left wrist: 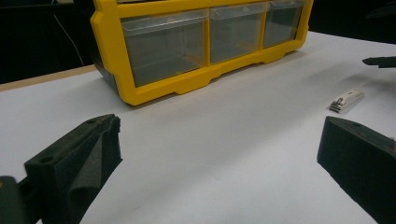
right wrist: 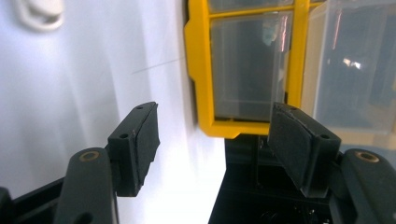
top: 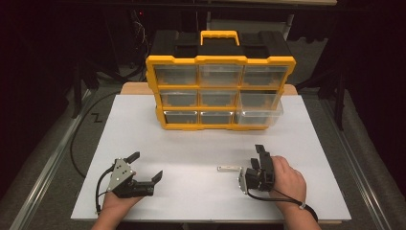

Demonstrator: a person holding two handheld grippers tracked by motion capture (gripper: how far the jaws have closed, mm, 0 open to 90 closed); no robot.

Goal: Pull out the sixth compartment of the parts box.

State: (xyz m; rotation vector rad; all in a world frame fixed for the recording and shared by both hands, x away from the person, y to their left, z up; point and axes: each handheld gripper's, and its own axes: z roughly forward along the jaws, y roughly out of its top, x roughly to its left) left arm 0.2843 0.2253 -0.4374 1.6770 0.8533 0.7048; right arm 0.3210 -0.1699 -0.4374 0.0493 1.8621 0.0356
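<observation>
1. White tabletop [top: 201, 158], matte and bare apart from the work items; wooden board edge showing at its far side, dark room around it, cables and a metal rail on the floor at 9 o'clock.
2. Yellow organizer [top: 220, 86] stands at 12 o'clock on the table, three rows of three clear drawers, black top with a yellow handle. Its bottom-right drawer [top: 261, 116] is pulled out toward me; the other drawers look pushed in.
3. Nail clipper [top: 228, 168] lies flat on the table near 5 o'clock from centre, just beside my right gripper [top: 261, 155], on its 9 o'clock side. Not picked up.
4. My right gripper: jaws partly open, nothing between the pads; in the right gripper view they frame the organizer's corner and the open drawer.
5. My left gripper [top: 146, 165] sits at 7 o'clock, jaws wide apart, empty, well clear of the clipper.
6. Judgement: drawer opening looks done. Left to do: grasp the clipper, carry it to the open drawer, drop it in, close the drawer.
</observation>
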